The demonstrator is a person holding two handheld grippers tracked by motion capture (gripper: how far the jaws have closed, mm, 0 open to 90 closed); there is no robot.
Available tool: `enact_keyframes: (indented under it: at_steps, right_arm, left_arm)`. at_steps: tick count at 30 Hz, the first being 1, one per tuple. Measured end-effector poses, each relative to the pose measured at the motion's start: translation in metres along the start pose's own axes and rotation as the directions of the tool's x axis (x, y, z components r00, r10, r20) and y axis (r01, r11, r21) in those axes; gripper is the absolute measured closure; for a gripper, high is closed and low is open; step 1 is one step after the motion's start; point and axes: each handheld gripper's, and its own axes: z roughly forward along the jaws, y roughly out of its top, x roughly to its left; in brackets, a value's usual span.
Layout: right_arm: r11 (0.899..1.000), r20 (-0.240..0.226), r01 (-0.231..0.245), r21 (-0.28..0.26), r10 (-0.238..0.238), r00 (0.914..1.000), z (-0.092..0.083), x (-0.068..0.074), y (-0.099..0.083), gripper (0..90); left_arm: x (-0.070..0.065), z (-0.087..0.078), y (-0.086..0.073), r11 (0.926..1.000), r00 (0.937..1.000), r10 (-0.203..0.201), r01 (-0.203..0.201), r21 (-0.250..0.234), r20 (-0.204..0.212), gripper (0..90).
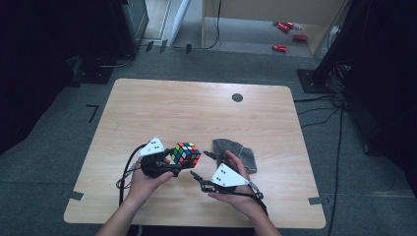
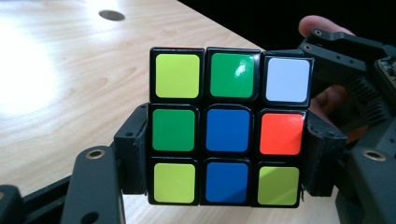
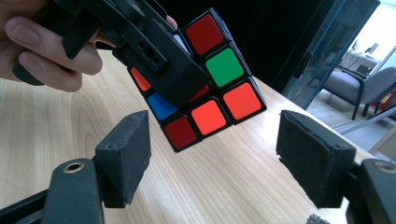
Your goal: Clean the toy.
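We see the puzzle cube (image 1: 185,153) held clear of the worktop (image 1: 196,108), a little toward six o'clock of its middle, pinched by the left gripper (image 1: 173,164) across its lower two layers, the top layer free. The right gripper (image 1: 196,178) sits at about four o'clock from the cube, its jaws spread with nothing between the pads; in the right gripper view the cube lies ahead and above the gap. A grey cloth (image 1: 236,152) lies at three o'clock. We can read no brand or writing on the cube.
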Motion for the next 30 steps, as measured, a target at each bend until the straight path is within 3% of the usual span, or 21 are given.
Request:
enact_keyframes:
  at_steps: [8, 12, 13, 19, 23, 27, 30]
  right_arm:
    - [0.999, 0.015, 0.046, -0.002, -0.046, 0.9988, 0.003, 0.004, -0.002, 26.4]
    - [0.994, 0.03, 0.106, -0.005, -0.106, 0.9939, 0.004, 0.008, -0.003, 27.3]
    - [0.994, 0.032, 0.113, -0.004, -0.113, 0.9931, 0.005, 0.009, -0.003, 27.3]
    - [0.989, 0.03, 0.147, 0.002, -0.147, 0.9887, 0.005, 0.011, -0.004, 27.7]
    - [0.979, 0.031, 0.204, 0.013, -0.204, 0.9785, 0.007, 0.014, -0.005, 30.2]
    - [0.974, 0.025, 0.225, 0.012, -0.225, 0.9741, 0.006, 0.015, -0.005, 33.0]
    - [0.975, 0.016, 0.22, 0.017, -0.22, 0.9753, 0.005, 0.015, -0.005, 33.3]
  left_arm:
    - [-0.001, 0.004, 0.001, 0.9985, 0.9986, -0.043, 0.042, 0.037, 0.032, 34.9]
    - [0.001, 0.005, 0.002, 0.994, 0.9918, -0.1, 0.096, 0.054, 0.079, 34.8]
    - [0.001, 0.006, 0.002, 0.9915, 0.9877, -0.119, 0.112, 0.066, 0.102, 34.8]
    - [0.003, 0.009, 0.002, 0.9854, 0.9805, -0.147, 0.133, 0.106, 0.131, 34.7]
    - [0.005, 0.011, 0.0, 0.9826, 0.9793, -0.148, 0.129, 0.133, 0.138, 34.6]
    - [0.007, 0.012, 0.0, 0.9797, 0.9748, -0.165, 0.144, 0.139, 0.15, 34.3]
    - [0.007, 0.012, 0.0, 0.9807, 0.9755, -0.156, 0.134, 0.142, 0.155, 33.6]
